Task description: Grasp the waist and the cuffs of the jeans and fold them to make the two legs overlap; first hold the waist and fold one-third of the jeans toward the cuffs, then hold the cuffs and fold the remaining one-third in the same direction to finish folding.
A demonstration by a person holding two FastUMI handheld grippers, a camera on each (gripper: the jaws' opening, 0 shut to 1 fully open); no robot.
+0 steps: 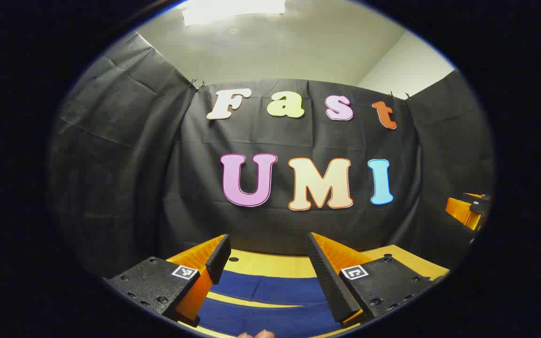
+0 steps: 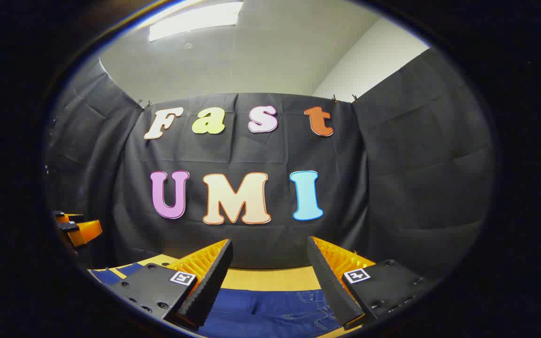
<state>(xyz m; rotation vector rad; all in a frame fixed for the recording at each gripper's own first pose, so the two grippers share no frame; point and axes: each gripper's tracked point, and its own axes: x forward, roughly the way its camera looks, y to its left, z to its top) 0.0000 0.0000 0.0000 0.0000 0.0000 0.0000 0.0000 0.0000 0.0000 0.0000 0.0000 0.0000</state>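
Note:
Dark blue jeans (image 1: 270, 291) lie flat on a yellow table (image 1: 270, 265). In the left gripper view two blue leg bands run across below my left gripper (image 1: 269, 244), with a strip of table between them. The left gripper is open above them and holds nothing. In the right gripper view the jeans (image 2: 270, 310) show pocket stitching, lying under my right gripper (image 2: 268, 246), which is also open with nothing between its fingers. Both grippers hover above the cloth without touching it.
The black cloth wall stands close behind the table (image 2: 270, 279). The right gripper (image 1: 470, 211) shows at the far right of the left gripper view, and the left gripper (image 2: 75, 230) at the far left of the right gripper view. A fingertip (image 1: 256, 334) peeks in at the bottom edge.

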